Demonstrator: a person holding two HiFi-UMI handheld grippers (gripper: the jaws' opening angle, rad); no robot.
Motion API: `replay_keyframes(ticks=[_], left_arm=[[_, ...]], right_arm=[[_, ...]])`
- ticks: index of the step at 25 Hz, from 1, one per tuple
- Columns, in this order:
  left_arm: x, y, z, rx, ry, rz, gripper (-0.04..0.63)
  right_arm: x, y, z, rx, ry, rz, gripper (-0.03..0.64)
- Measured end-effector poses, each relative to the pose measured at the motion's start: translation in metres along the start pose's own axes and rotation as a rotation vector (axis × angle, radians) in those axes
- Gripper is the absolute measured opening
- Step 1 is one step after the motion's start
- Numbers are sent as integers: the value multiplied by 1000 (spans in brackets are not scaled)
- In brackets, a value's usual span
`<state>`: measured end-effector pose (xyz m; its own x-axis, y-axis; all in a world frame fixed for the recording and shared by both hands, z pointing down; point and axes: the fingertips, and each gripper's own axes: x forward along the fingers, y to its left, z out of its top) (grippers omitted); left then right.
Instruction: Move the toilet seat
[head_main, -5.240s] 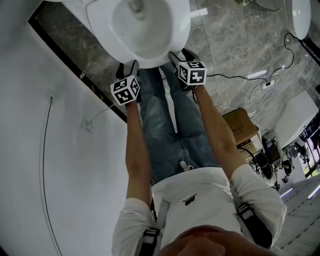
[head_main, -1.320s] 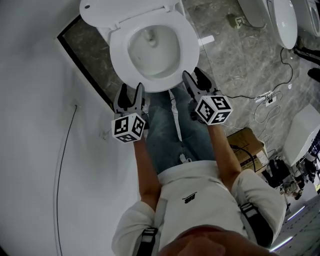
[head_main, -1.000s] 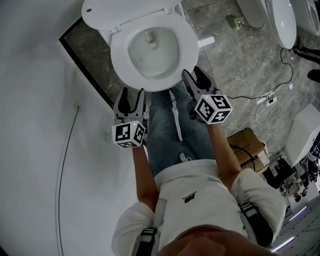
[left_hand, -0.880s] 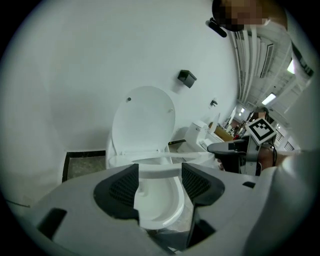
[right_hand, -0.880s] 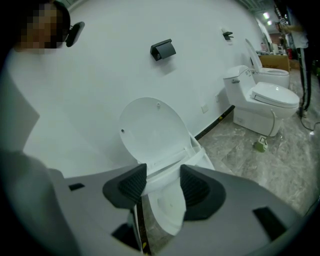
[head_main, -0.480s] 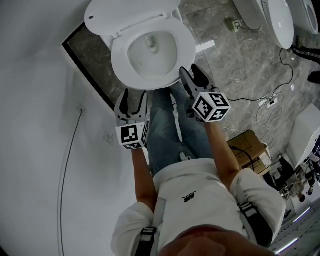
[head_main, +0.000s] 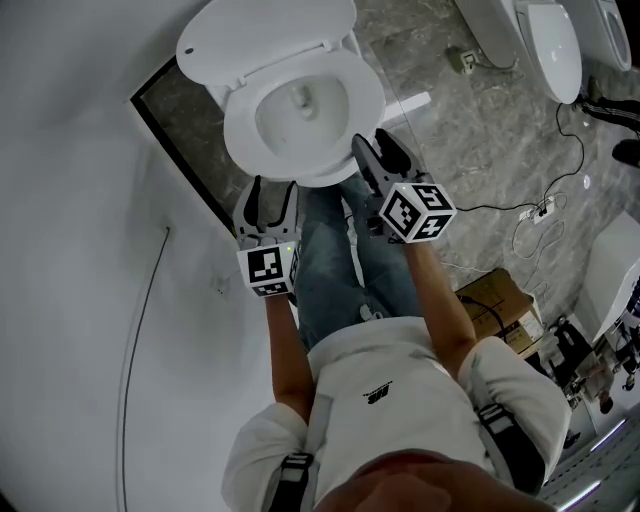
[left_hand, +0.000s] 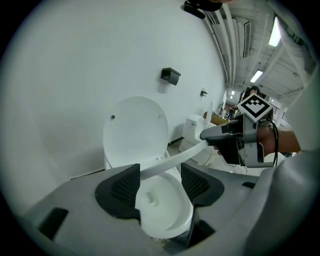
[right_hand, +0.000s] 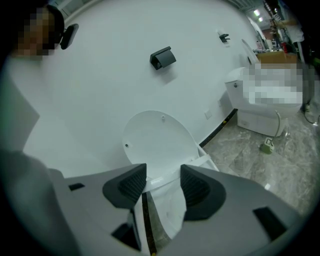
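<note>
The toilet seat (head_main: 243, 130) is lying at your 12 o'clock, with its front rim tilting up off the bowl (left_hand: 165, 220). The left gripper (head_main: 270, 188) is holding it at the seat's 7 o'clock and the right gripper (head_main: 372, 143) at 5 o'clock. Both jaws are standing wide, with the rim clamped across between the pads. In my judgement both hands should be rising level together, so the hinge is not twisting. The lid (head_main: 265, 35) is standing open at 12 o'clock, so be bringing the seat gently toward it.
</note>
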<state>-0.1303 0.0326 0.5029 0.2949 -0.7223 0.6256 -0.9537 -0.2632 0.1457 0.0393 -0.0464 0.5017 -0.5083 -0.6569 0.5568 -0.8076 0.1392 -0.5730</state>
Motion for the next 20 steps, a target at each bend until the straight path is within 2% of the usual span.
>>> replay_keyframes(ticks=[12,20], left_arm=[[5,13,23,-29,-39,15,275],[10,21,40,-44,-55,21,276]], right_arm=[[5,10,20,44,-24,40,227],[3,32,36,-169,-24,113,201]])
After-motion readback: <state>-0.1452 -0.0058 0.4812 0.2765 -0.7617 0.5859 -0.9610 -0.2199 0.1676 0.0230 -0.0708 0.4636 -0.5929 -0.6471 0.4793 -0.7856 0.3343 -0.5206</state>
